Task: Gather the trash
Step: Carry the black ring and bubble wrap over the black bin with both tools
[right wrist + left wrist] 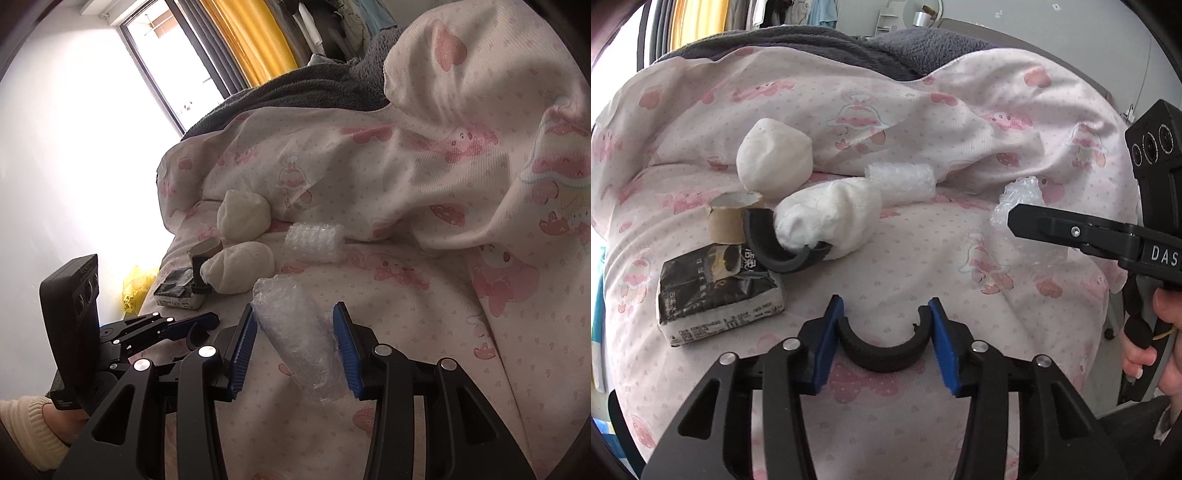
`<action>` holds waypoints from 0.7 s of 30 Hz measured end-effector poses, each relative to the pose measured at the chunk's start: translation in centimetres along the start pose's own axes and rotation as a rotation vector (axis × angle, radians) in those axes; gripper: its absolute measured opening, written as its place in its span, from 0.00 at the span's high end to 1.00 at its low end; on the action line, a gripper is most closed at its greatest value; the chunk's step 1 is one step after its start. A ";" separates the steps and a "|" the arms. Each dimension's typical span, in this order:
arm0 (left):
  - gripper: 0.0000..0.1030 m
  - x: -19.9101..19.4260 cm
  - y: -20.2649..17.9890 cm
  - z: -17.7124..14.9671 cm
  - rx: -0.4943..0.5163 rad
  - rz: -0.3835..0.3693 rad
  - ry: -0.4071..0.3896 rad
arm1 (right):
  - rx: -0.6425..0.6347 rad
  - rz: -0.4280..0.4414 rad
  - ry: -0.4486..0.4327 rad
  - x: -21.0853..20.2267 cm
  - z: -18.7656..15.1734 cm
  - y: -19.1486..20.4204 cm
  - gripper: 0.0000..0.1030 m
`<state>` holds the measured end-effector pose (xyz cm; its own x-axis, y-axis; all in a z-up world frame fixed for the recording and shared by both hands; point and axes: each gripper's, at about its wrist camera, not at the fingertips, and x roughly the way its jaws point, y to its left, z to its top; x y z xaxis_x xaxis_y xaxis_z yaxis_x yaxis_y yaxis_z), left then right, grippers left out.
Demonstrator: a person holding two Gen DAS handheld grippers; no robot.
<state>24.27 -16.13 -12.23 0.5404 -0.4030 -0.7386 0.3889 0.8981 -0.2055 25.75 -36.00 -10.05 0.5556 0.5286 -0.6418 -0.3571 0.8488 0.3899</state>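
Tissue pack (720, 291): we see it at far left on the bed (923, 258), crumpled, black and white, with a cardboard tube (733, 218) just behind it.
Paper wads: one rounded wad (774, 157) sits behind, one long wad (831, 221) lies beside the tube, its end resting in a dark curved plastic piece (783, 251).
Left hand-held gripper (884, 332): clenched on a second black curved piece (882, 350), blue pads pressing its two ends; it sits low over the bedding.
Small bubble-wrap roll (901, 182): lying loose near the duvet fold, untouched.
Right hand-held gripper (295, 350): grasping a bigger bubble-wrap roll (295, 332), pads tight on both sides.
Step in hand: we judge both pickups made, each gripper loaded.
Next move: we reckon both loads need carrying to a bin or bag; none is clearly in view, though a yellow bag (135, 288) shows beyond the bed edge.
Left to collect: wads, tube, pack, small roll, other curved piece.
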 end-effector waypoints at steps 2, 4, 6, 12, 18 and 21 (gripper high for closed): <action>0.52 -0.5 0.3 0.1 -0.005 0.001 -0.012 | -0.006 0.005 -0.007 -0.1 0.2 0.5 0.58; 0.52 -1.1 0.7 0.2 -0.015 0.003 -0.024 | -0.013 0.010 -0.007 0.0 0.4 0.9 0.58; 0.52 -1.7 1.4 0.4 -0.030 0.006 -0.042 | -0.022 0.014 -0.006 0.2 0.6 1.5 0.58; 0.52 -4.1 3.2 0.5 -0.037 0.047 -0.097 | -0.046 0.034 -0.010 0.9 1.2 3.6 0.58; 0.52 -7.0 5.5 0.7 -0.057 0.075 -0.160 | -0.067 0.045 0.007 2.4 1.5 5.8 0.58; 0.52 -8.2 6.9 0.5 -0.074 0.094 -0.172 | -0.084 0.055 0.012 3.1 1.7 7.3 0.58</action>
<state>22.90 -6.73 -7.32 0.6935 -0.3355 -0.6376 0.2788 0.9410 -0.1920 26.13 -28.17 -8.04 0.5248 0.5736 -0.6289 -0.4489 0.8142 0.3681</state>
